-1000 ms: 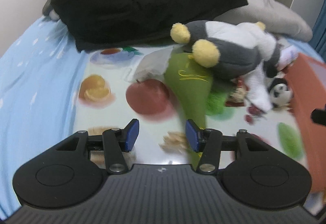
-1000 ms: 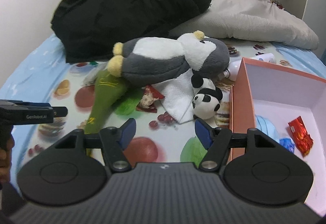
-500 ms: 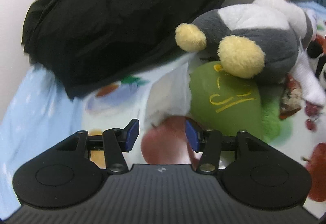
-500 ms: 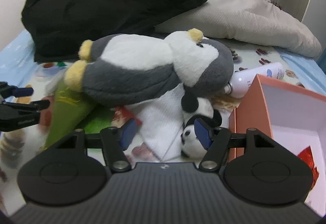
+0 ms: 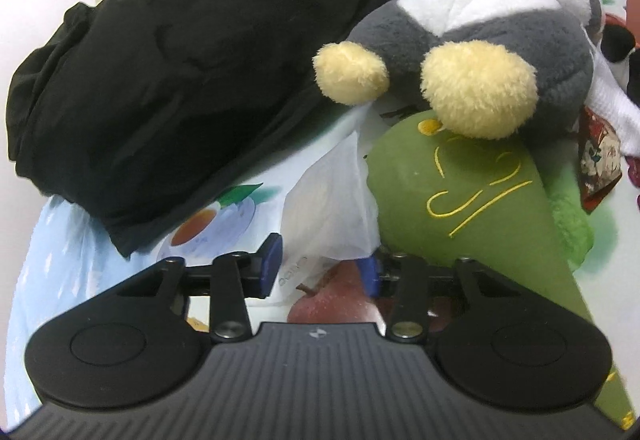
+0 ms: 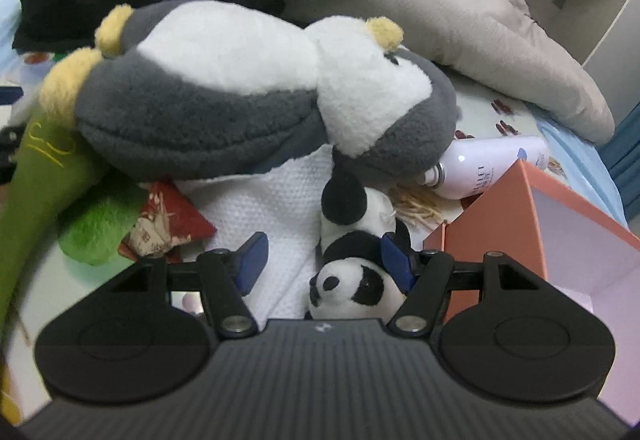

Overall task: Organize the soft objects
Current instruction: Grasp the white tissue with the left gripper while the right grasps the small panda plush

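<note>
The left gripper (image 5: 320, 272) gapes wide around a plastic bag (image 5: 332, 199). The right gripper (image 6: 322, 260) spreads wide, a panda (image 6: 352, 280) between its fingers.

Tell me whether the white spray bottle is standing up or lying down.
Lying down: the white spray bottle rests on its side on the bed, nozzle end against the penguin plush.
</note>
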A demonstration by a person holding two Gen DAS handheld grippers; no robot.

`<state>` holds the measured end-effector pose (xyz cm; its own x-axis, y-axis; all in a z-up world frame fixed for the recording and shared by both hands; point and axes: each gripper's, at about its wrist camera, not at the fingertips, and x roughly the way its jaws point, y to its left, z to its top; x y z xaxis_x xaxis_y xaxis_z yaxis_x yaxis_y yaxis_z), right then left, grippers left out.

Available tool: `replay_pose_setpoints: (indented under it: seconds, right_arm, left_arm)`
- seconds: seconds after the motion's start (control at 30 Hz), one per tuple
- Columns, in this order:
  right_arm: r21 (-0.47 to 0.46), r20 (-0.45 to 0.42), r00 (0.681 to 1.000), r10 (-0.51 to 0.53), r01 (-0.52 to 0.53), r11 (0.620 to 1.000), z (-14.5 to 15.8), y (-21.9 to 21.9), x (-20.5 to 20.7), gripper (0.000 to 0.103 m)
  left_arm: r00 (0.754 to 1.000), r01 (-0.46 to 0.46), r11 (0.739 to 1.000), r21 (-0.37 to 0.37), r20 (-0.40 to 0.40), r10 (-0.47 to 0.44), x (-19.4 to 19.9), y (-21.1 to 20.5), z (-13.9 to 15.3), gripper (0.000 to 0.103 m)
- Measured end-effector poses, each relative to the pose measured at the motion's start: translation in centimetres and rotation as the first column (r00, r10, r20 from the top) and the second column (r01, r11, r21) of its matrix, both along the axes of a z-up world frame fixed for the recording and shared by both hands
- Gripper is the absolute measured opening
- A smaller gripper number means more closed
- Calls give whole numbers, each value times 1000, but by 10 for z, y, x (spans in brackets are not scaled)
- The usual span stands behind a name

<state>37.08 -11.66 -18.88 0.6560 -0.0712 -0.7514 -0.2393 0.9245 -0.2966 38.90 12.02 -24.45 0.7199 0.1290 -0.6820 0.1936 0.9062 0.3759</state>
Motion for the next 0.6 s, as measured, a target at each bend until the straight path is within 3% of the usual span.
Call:
replay_pose_setpoints:
  seconds: [0.07, 0.17, 0.27, 0.3, 0.37, 0.4, 0.53, 0.6]
  right_arm:
    - [-24, 1, 1000, -5, 5, 1000, -4, 0, 0, 65]
    - [-68, 6, 1000, -1, 2, 998, -6, 1, 0, 60]
    - [-81, 12, 1000, 1, 0, 997, -4, -1, -2, 47]
    - [-92, 19, 1000, -2, 4, 996, -3, -1, -2, 37]
    - [-77, 15, 1000, -10, 11, 997, -1, -4, -2, 32]
    - [-67, 11, 1000, -12, 13, 998, 1, -6, -3, 23]
    - [-47, 7, 1000, -9, 9, 999, 6, -8, -12, 8]
    - [-33, 3, 1000, -4, 4, 999, 9, -8, -18, 6]
  left_arm:
    - [1000, 6, 1000, 2, 7, -6, 1, 3, 0, 32]
    - [1000, 8, 999, -40, -1, -8, 0, 7, 4, 25]
    - [1000, -7, 997, -75, 8, 8, -4, 11, 12, 20]
    - [1000, -17, 997, -81, 13, 18, -6, 11, 14, 19]
    - [999, -34, 994, -104, 16, 36, -10, 13, 20, 17]
    - [999, -41, 992, -118, 17, 43, -13, 14, 23, 16]
    - [997, -68, 985, -159, 34, 74, -31, 12, 39, 15]
    - [995, -85, 977, -196, 38, 94, -42, 10, 48, 14]
